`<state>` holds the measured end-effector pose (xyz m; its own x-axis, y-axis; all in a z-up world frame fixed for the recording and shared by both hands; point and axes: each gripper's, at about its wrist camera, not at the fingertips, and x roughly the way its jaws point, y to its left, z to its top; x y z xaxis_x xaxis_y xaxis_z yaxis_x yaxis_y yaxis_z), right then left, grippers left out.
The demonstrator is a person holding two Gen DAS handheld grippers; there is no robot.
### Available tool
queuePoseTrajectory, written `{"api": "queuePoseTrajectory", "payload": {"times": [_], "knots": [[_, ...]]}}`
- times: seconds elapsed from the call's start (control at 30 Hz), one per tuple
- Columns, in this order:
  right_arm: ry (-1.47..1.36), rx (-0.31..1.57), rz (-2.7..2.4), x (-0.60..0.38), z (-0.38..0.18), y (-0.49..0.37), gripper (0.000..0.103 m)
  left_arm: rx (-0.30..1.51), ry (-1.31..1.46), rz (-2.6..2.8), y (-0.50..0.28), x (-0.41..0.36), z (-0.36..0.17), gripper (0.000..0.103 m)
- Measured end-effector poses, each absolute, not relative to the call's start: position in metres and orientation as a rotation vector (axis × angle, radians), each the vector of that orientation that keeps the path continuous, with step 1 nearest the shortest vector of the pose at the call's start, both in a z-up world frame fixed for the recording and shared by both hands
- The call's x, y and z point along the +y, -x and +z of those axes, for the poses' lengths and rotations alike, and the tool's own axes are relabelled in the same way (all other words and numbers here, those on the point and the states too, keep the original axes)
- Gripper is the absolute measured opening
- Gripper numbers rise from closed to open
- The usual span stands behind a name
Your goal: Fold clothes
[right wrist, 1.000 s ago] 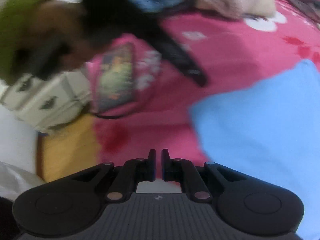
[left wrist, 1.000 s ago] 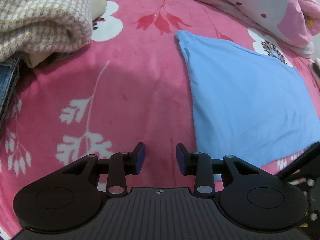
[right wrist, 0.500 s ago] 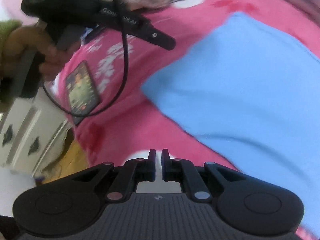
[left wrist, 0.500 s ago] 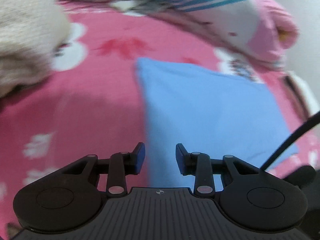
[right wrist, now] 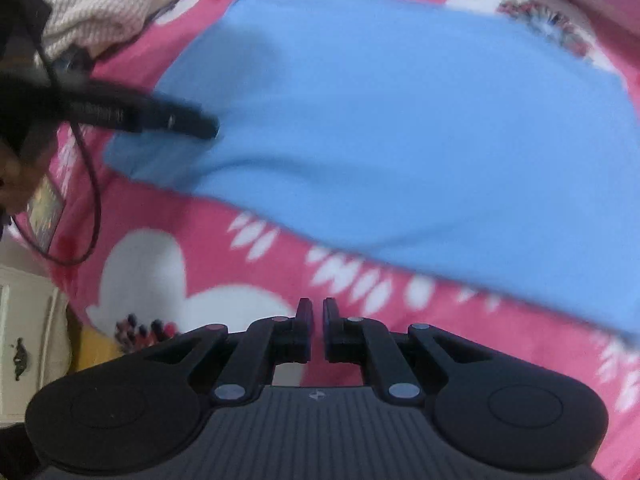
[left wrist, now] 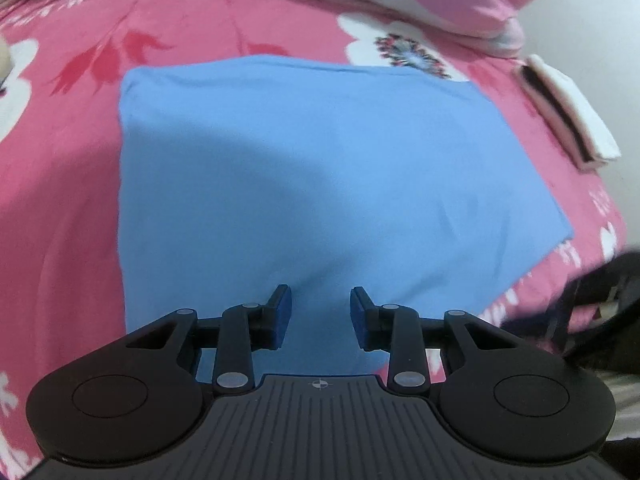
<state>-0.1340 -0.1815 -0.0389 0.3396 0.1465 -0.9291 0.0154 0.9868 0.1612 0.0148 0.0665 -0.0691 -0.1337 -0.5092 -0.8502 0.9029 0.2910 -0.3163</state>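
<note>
Now I hold the left gripper (left wrist: 320, 316) partly open and empty, its fingers over the near edge of the blue garment (left wrist: 312, 168), which lies flat on the pink floral bedspread (left wrist: 60, 200). My right gripper (right wrist: 316, 330) is nearly closed on nothing, the garment's near hem just ahead of its fingertips. To fold cleanly, I judge each gripper should pinch a near corner through every layer, then lift evenly and carry it across.
</note>
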Motion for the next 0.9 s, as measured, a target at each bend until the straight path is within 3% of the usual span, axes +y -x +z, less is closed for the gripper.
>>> {"api": "queuePoseTrajectory", "payload": {"times": [0.2, 0.47, 0.7, 0.9], "knots": [[-0.17, 1.152, 0.151, -0.171, -0.065, 0.089, 0.006, 1.184, -0.432, -1.205, -0.017, 0.068, -0.071, 0.032], [-0.094, 1.275, 0.221, -0.176, -0.045, 0.153, 0.007, 1.191, -0.429, -1.179, -0.019, 0.072, -0.072, 0.033], [-0.044, 1.087, 0.386, -0.131, -0.042, 0.091, 0.007, 1.194, -0.45, -1.165, -0.019, 0.068, -0.068, 0.033], [0.005, 1.17, 0.374, -0.147, -0.049, 0.121, 0.007, 1.17, -0.441, -1.134, -0.029, 0.076, -0.065, 0.033]]}}
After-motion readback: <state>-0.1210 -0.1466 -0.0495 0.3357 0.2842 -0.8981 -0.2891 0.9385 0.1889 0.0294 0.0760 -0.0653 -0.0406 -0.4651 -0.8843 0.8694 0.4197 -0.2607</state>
